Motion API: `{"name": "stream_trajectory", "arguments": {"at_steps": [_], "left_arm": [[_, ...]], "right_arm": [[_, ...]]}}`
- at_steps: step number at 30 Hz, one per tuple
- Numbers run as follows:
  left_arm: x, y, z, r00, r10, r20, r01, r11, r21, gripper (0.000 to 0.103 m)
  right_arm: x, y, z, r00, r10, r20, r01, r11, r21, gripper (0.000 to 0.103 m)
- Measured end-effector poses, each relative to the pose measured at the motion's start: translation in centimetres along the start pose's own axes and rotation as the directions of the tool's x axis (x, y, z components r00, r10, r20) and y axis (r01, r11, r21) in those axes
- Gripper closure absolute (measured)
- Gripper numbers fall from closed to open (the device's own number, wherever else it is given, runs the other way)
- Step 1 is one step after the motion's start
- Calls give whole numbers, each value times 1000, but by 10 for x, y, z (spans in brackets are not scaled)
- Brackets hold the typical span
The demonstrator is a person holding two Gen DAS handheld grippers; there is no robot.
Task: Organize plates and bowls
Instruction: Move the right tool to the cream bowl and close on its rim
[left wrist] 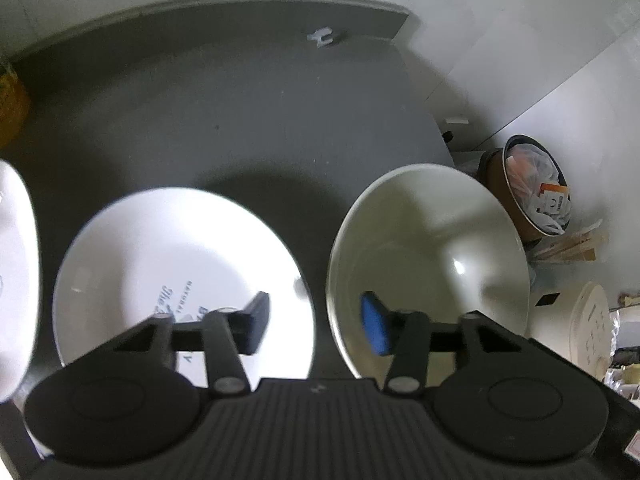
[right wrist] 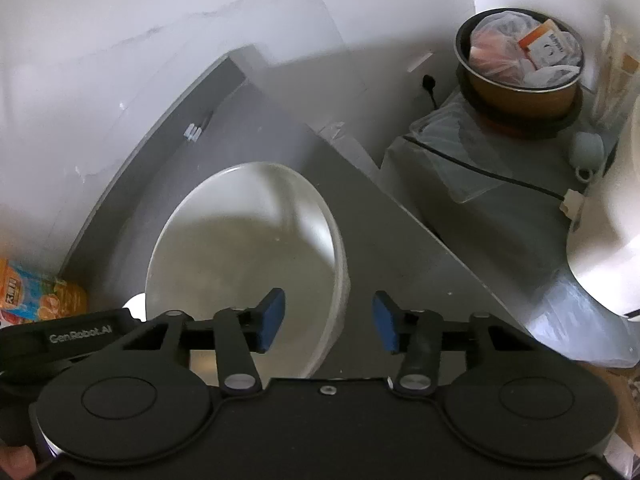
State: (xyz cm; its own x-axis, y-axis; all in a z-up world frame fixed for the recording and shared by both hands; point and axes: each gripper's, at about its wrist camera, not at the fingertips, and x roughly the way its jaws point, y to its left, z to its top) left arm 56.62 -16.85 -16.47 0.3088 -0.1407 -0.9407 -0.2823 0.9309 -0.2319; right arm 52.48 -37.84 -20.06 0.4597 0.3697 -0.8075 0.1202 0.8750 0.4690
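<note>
Step, as I read it: approach/pre-grasp, nothing lifted yet. Both grippers empty w/ jaws spread apart.

Left gripper (left wrist: 316,322) hovers over the gap between the white plate (left wrist: 168,256) and the cream bowl (left wrist: 432,248). Left view: one finger overlaps the plate, the other overlaps the bowl's near-left rim. No clear contact w/ either; can't tell height above the rims.

Right gripper (right wrist: 328,322) straddles the bowl's (right wrist: 244,248) right-hand rim: one finger over the inside, the other over the outside above the dark grey counter (right wrist: 400,240). That's set up for a rim pinch, so bowl looks like the target for the right.

Next move, my call: drop the right until the rim sits between the pads, close, lift. Glazed rim = slip risk, so needs a deep bite and bowl kept level. Left prob. takes the plate or steadies; unclear.

Locations: plate and bowl sit side by side near the counter's front edge, close but apart, plate left of bowl. Bowl is close to the counter's right edge. A 2nd white dish (left wrist: 16,272) is partly in frame at far left, near the front-left.

Looks: bowl is deep, glossy, off-white/cream, empty, upright. Plate is shallow, bright white, blue printed lettering in the centre, partly hidden by the gripper. Empty too.
</note>
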Motion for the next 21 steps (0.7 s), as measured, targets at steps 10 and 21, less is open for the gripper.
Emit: {"name": "stream_trajectory", "arguments": {"at_steps": [10,21], "left_arm": [[3,-4,0,999,-11,30,12,1000,-16,95],[-28,3,0,997,-49,67,50,999,-15,96]], "right_arm": [[8,-6,-2,999,31,-14,-30,999,17,87],[-22,5,-5,997,48,64,-49,999,20,87]]}}
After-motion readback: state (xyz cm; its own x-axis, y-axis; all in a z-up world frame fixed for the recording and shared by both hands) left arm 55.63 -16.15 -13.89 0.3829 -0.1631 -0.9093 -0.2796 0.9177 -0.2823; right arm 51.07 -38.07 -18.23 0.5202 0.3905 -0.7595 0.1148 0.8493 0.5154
